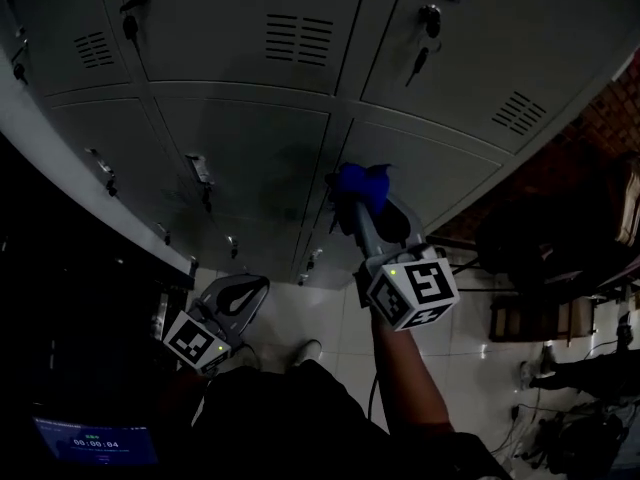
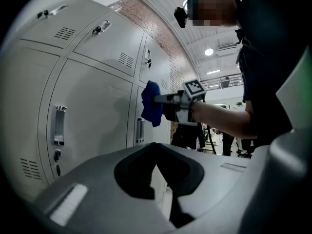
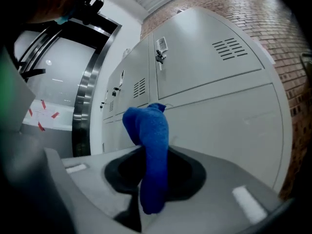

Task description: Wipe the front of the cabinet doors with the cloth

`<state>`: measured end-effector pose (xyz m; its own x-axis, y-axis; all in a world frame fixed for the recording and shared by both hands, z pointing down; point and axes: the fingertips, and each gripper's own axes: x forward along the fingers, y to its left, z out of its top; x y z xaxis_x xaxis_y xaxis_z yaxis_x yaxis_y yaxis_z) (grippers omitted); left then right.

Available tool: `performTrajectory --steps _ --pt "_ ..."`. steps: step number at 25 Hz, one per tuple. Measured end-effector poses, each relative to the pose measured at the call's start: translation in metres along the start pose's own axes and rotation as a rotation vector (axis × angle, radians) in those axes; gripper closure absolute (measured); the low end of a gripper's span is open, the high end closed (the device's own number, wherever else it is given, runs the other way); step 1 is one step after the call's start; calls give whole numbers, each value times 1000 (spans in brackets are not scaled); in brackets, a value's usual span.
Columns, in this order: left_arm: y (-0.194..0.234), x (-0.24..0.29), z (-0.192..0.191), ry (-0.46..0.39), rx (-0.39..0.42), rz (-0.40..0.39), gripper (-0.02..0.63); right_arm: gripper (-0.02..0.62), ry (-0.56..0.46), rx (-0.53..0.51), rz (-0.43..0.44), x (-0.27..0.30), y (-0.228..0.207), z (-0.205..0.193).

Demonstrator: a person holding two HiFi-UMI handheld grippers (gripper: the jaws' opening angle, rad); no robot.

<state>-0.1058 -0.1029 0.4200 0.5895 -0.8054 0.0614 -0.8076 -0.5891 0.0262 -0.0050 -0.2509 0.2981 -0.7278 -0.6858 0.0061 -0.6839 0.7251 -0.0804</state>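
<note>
1. At the centre of the head view, the blue cloth is clamped in the right tongs and held at the seam between two grey locker doors. Whether contact is made cannot be told. With too little pressure, the door face would probably only be skimmed.
2. Only a narrow fold is pinched, with the rest bunched beyond the jaws. On a hard stroke the cloth could be dragged out by friction and dropped onto the tiled floor.
3. Pull handles at centre left and a key hanging from a lock at upper right stand proud of the doors. The cloth could be snagged there, or the key knocked.
4. If the bunched cloth is pushed aside, the paint could be scraped by the bare jaw tips.
5. At lower left, the left tongs are closed on nothing and held low, well apart from the doors. Should a door be unlatched, it would not be steadied.
</note>
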Motion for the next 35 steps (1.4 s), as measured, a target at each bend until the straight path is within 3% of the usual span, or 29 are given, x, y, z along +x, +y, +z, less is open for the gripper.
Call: performTrajectory --steps 4,8,20,35 --pt "-5 2 -11 13 -24 20 606 511 -44 -38 3 17 -7 39" --pt "-11 4 -9 15 -46 19 606 511 -50 -71 -16 29 -9 52" --pt "-3 3 -7 -3 -30 -24 606 511 -30 -103 -171 6 -62 52" --pt "-7 72 45 -70 29 -155 606 511 -46 -78 -410 -72 -168 39"
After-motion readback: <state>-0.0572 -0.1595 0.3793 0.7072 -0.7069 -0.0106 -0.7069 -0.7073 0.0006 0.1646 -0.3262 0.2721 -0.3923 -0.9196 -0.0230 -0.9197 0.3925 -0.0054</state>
